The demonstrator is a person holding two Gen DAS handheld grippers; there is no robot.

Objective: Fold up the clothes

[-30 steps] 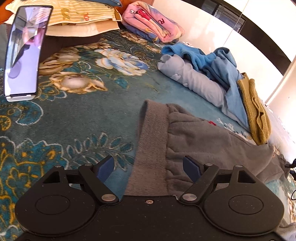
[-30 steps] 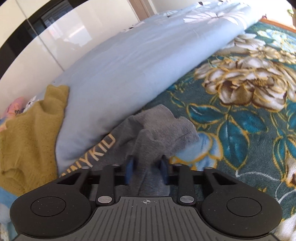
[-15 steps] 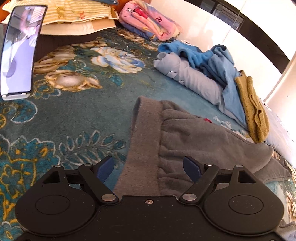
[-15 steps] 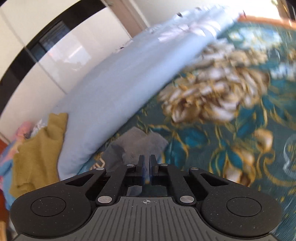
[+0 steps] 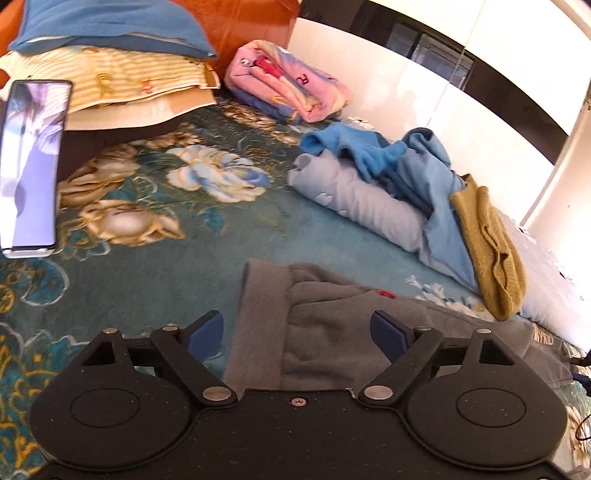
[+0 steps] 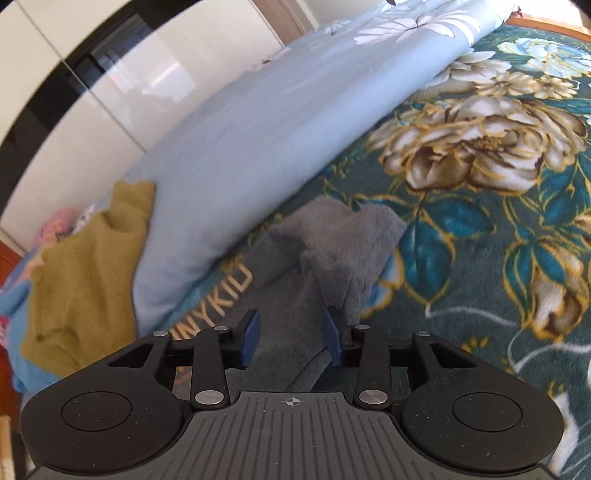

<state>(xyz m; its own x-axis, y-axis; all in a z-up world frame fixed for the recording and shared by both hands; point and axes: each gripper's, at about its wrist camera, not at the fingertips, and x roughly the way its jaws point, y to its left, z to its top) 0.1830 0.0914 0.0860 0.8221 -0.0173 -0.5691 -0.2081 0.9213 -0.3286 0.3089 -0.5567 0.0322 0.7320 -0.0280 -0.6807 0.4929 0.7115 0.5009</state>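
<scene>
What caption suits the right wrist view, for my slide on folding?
Right gripper, jaws just opened, poised over the grey garment on the floral blanket.

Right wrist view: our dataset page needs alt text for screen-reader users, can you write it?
The right gripper, its jaws apart and just opened, hovers over crumpled grey trousers with gold lettering, lying on a teal floral blanket. A pale blue quilt and a mustard knit lie behind.

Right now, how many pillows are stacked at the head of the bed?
3: a blue pillow on top, a striped pillow under it, a cream pillow at the bottom. More may be hidden.
</scene>
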